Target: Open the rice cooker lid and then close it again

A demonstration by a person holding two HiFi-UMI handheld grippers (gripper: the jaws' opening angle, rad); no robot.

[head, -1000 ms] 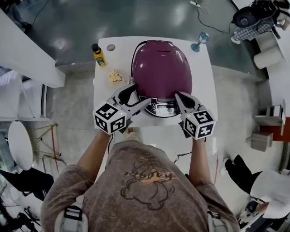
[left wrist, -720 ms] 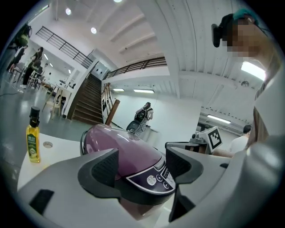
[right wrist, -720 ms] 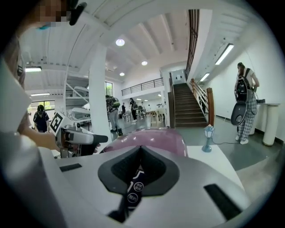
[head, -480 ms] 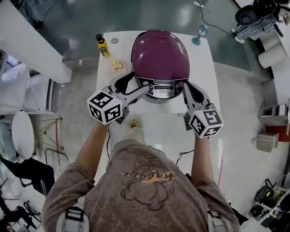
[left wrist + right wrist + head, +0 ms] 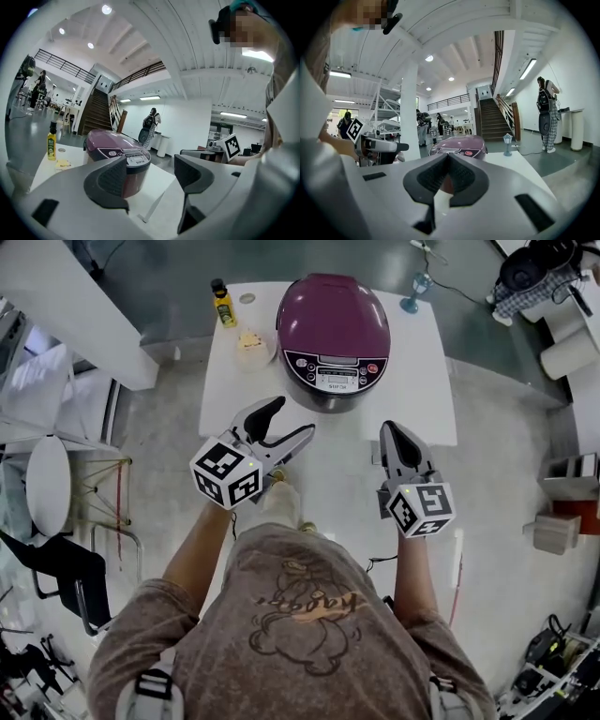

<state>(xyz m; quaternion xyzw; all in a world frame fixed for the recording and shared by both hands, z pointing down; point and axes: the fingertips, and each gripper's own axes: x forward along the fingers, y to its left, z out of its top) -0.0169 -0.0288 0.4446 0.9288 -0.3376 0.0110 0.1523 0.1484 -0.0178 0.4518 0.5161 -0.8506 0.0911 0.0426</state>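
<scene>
Well, a small dish (image 5: 251, 345) with something yellow in it sits just left of the purple rice cooker (image 5: 333, 329), lid down, on the far part of the white bench (image 5: 417, 381), while the fingers of the left gripper (image 5: 289, 418) are apart and empty and those of the right gripper (image 5: 391, 432) are pressed together.

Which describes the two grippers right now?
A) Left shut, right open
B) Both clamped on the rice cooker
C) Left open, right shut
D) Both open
C: the left gripper has its jaws standing apart with nothing between them, while the right gripper has its jaws together and empty. Both are short of the rice cooker, whose lid is down.
</scene>
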